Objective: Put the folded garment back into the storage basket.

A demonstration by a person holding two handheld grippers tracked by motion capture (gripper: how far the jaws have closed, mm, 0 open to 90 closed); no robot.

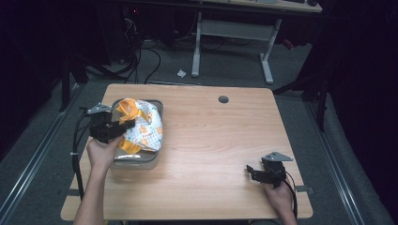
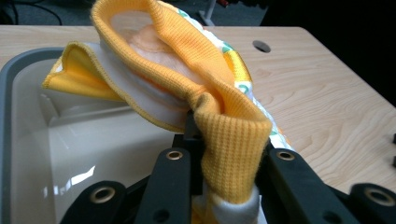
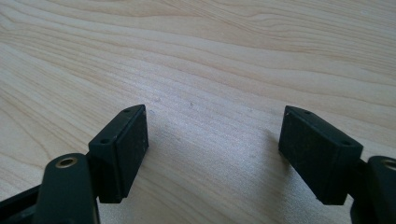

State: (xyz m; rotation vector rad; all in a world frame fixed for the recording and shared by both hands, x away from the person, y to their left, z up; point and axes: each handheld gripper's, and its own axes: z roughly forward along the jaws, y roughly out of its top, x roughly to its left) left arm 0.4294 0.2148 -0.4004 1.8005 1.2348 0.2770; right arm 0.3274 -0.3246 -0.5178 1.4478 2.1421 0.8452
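A yellow and white patterned garment (image 1: 143, 127) hangs over a grey plastic bin (image 1: 155, 161) at the table's left. My left gripper (image 1: 127, 125) is shut on the garment, holding it above the bin. In the left gripper view the yellow ribbed fabric (image 2: 224, 121) is pinched between the black jaws, with the bin's pale inside (image 2: 70, 154) below. My right gripper (image 1: 250, 171) rests near the table's front right, open. Its two fingers (image 3: 122, 144) stand wide apart over bare wood in the right gripper view.
The wooden table (image 1: 220, 140) has a round cable hole (image 1: 223, 99) near its far edge. Beyond the table stands a white desk frame (image 1: 234, 42), with cables on the grey floor.
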